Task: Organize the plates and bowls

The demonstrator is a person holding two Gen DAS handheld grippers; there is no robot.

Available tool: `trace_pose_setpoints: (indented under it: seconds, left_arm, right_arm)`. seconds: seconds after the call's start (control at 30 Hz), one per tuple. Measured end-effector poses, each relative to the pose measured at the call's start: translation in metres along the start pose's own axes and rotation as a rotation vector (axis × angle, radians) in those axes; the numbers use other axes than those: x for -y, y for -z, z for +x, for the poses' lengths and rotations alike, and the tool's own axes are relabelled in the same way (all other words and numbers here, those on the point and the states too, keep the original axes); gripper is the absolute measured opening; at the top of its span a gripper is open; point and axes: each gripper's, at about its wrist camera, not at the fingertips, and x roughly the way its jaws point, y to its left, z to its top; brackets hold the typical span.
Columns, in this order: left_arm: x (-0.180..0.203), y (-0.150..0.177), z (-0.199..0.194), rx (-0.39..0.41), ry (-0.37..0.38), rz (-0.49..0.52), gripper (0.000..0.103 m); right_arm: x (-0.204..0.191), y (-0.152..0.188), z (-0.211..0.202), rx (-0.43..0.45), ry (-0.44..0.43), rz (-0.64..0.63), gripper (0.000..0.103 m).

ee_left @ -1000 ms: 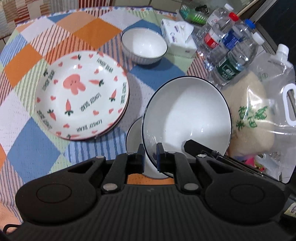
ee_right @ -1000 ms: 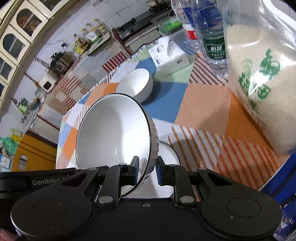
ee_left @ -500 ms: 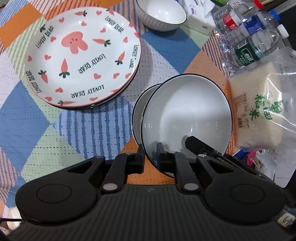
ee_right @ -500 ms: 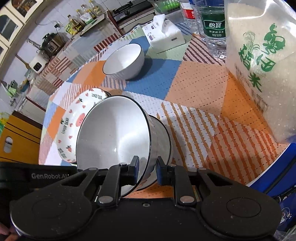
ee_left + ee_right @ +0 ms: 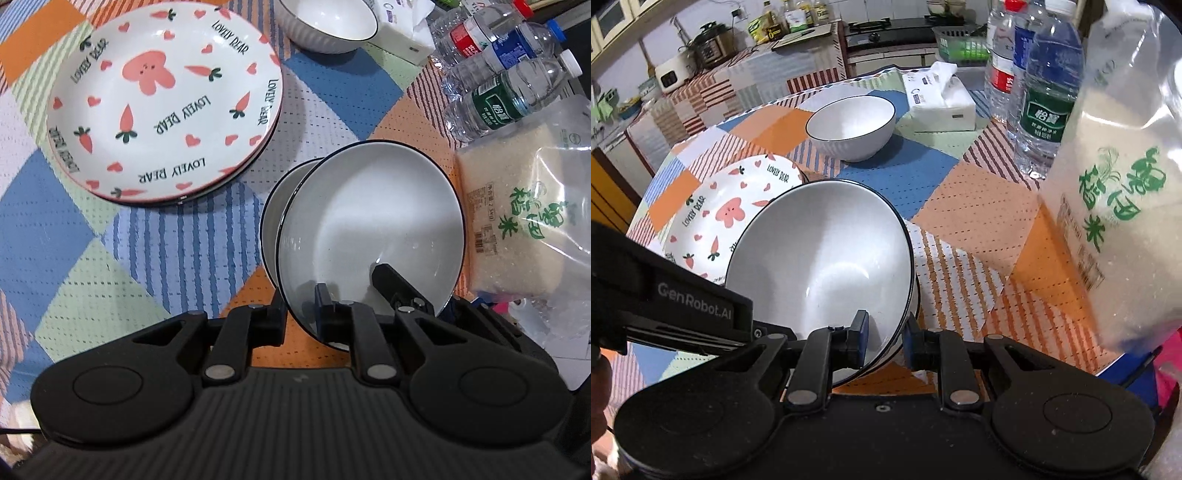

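A white bowl with a dark rim (image 5: 373, 221) is being held tilted, nested into a second white bowl (image 5: 275, 210) beneath it. A carrot-and-rabbit patterned plate (image 5: 162, 107) is being carried on a dark-rimmed plate (image 5: 236, 171) just beside them. A third white bowl (image 5: 851, 127) is being left upright farther back on the tabletop.

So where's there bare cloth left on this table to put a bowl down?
Bare tablecloth lies in front of the carrot plates, left of the held bowl. Another free patch sits between the far bowl and the rice bag. Around the water bottles and tissue pack it is crowded.
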Motion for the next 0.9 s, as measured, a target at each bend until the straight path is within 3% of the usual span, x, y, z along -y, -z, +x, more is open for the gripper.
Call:
trace_pose_setpoints:
  seconds: [0.47, 0.67, 0.9]
  left_arm:
    - [-0.003, 0.002, 0.008, -0.055, 0.047, -0.045, 0.014]
    - [-0.003, 0.001, 0.005, -0.035, 0.011, 0.002, 0.019]
    - [-0.006, 0.000, 0.007, -0.032, 0.022, 0.003, 0.023]
  right_arm:
    - [-0.012, 0.007, -0.001, 0.014, 0.083, -0.139, 0.024]
    - [-0.008, 0.004, 0.001, 0.016, 0.054, -0.147, 0.029]
    - [0.001, -0.001, 0.005, 0.034, -0.003, -0.151, 0.029]
